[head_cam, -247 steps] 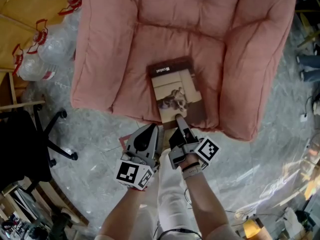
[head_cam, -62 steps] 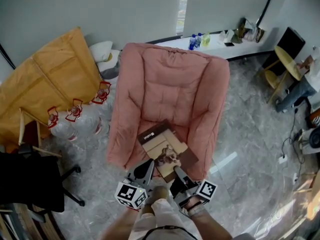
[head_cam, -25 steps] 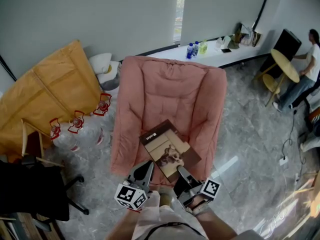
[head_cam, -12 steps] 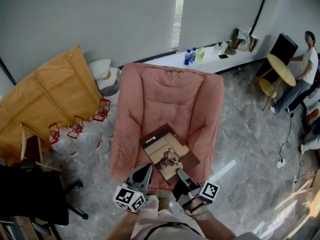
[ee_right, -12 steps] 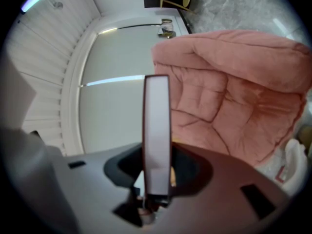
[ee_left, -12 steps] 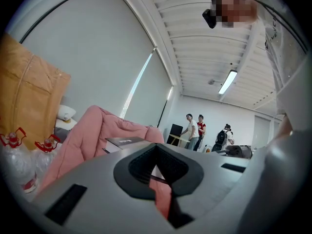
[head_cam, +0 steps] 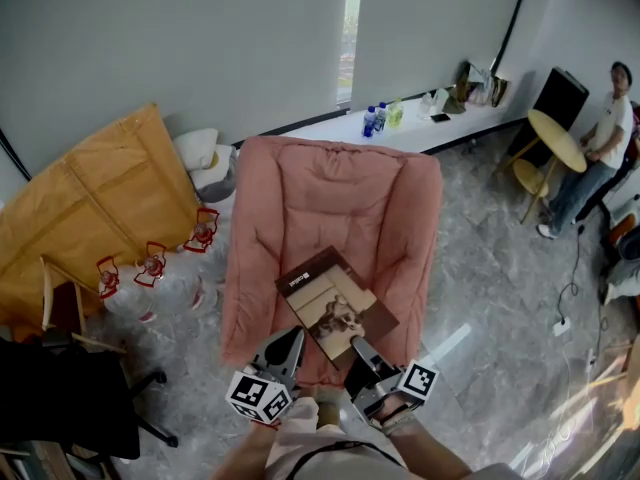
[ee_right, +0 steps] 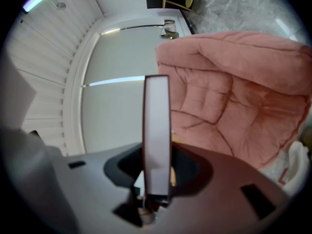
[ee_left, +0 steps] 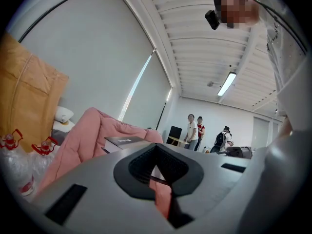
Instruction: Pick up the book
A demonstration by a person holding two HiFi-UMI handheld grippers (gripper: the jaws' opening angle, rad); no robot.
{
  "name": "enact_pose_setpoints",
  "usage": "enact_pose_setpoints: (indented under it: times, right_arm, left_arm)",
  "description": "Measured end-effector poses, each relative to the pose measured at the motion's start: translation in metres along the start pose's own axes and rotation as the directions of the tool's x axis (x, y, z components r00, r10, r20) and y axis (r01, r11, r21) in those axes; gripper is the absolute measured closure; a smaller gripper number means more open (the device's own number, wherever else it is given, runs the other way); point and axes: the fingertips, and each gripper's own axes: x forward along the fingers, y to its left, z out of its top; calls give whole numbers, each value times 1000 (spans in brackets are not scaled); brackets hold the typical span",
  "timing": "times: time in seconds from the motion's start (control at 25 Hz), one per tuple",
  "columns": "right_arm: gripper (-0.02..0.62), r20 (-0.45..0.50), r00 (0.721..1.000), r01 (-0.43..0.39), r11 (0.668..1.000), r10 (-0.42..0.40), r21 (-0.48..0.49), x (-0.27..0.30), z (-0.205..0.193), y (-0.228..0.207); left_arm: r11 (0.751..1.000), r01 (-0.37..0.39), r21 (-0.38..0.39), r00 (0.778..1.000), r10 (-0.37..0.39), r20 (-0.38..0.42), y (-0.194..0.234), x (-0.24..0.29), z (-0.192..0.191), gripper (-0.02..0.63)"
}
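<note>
The book, brown with a cat picture on its cover, hangs level above the seat of the pink armchair. My right gripper is shut on its near edge. In the right gripper view the book's white page edge stands upright between the jaws of that gripper. My left gripper sits just left of the book and does not touch it; its jaws meet in one point, with nothing held. In the left gripper view, the book shows beyond the left gripper.
Large water bottles with red handles and a leaning orange board stand left of the chair. A black office chair is at the lower left. A person stands by a round table at the far right.
Since the oldest frame the book has come up off the seat cushion in my right gripper, and the chair looks farther away. Over the last second nothing has visibly moved.
</note>
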Motion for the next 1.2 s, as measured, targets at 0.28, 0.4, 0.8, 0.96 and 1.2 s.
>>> enact_pose_setpoints:
  times: [0.28, 0.4, 0.8, 0.96, 1.2]
  right_arm:
    - [437, 2, 1000, -9, 1000, 9, 0, 5, 6, 4]
    - [437, 4, 1000, -8, 1000, 8, -1, 7, 9, 5]
    - [437, 24, 1000, -19, 1000, 19, 7, 13, 17, 8]
    - [437, 34, 999, -15, 1000, 15, 5, 14, 19, 6]
    - [437, 54, 998, -14, 1000, 14, 9, 15, 22, 5]
  left_arm:
    - [1000, 11, 14, 1000, -11, 8, 3, 12, 9, 584]
    - [1000, 17, 15, 1000, -17, 9, 3, 17, 12, 584]
    - [999, 33, 7, 999, -33, 3, 6, 31, 15, 584]
    - [999, 34, 3, 999, -34, -2, 9, 33, 13, 584]
    - [999, 35, -10, 999, -35, -13, 17, 34, 10, 584]
